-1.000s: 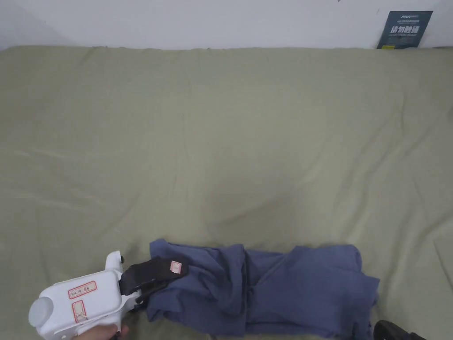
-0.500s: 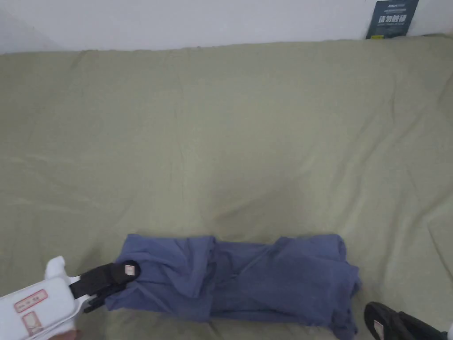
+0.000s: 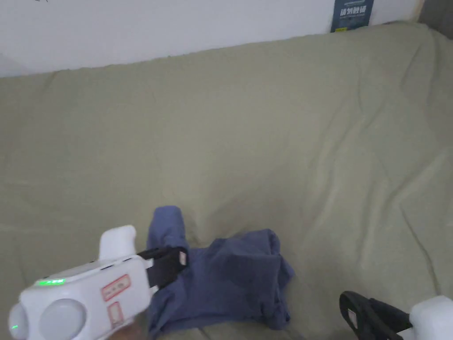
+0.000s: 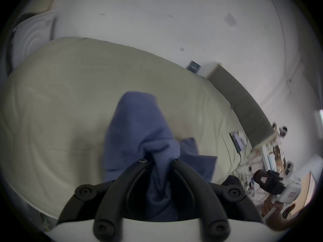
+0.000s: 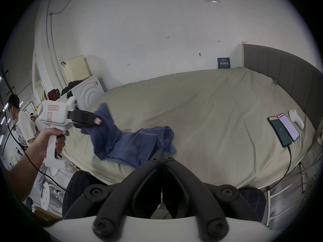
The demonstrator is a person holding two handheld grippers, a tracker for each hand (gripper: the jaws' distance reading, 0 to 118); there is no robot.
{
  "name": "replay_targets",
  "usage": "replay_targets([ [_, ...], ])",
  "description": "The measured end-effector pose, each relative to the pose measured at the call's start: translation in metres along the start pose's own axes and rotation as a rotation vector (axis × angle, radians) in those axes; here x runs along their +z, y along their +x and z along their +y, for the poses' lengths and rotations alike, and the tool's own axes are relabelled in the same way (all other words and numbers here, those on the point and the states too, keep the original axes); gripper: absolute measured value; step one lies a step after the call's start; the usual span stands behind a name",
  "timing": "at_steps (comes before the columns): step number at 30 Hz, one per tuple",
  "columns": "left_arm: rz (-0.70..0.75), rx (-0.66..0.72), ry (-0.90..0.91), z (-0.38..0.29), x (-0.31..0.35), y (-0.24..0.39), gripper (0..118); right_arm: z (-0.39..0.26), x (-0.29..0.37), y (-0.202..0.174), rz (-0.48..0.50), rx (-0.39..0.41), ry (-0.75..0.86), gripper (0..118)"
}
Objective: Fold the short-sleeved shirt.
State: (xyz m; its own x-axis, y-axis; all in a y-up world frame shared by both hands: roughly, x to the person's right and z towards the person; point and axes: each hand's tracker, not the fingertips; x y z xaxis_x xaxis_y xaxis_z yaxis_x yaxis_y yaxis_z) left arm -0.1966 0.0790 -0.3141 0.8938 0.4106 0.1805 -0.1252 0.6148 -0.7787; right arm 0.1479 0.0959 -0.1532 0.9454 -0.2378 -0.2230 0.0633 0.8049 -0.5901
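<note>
Since the earlier frame, the left gripper (image 3: 174, 261) carried the shirt's (image 3: 234, 283) left end rightward, pinching it; the right gripper (image 3: 354, 312), jaws pressed together and empty, waited near right.

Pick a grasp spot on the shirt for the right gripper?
Take the shirt's free right-hand edge, coming in low from the right. The left gripper is shut on the other end, lifted; that side lies bunched on the bed, nearest the right gripper.

Bed with olive-green sheet (image 3: 265, 133), creased, set against white wall (image 5: 139, 27). Grey padded headboard (image 5: 279, 67) at one end. Small dark sign (image 3: 352, 13) on wall above mattress edge. White cabinet (image 5: 90, 90) beyond bed's other end.
</note>
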Motion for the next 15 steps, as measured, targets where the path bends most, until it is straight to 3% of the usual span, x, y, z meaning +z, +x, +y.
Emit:
replay_targets([
  [3,0.041,-0.047,-0.097,-0.023,-0.061,0.036,16,-0.004,0.011,0.008,-0.035,0.003,0.022,0],
  [7,0.100,-0.148,-0.156,-0.043,-0.108,0.039,18,-0.008,0.023,0.022,-0.065,-0.027,0.035,0],
  [8,0.078,-0.143,-0.190,-0.042,-0.108,0.036,34,-0.009,0.024,0.025,-0.071,-0.030,0.035,0],
  [11,-0.070,-0.023,-0.146,-0.031,-0.074,0.032,102,-0.012,0.025,0.032,-0.084,-0.035,0.033,0],
  [15,-0.220,-0.041,-0.023,-0.011,-0.013,0.010,108,-0.016,0.024,0.039,-0.084,-0.062,0.036,0],
])
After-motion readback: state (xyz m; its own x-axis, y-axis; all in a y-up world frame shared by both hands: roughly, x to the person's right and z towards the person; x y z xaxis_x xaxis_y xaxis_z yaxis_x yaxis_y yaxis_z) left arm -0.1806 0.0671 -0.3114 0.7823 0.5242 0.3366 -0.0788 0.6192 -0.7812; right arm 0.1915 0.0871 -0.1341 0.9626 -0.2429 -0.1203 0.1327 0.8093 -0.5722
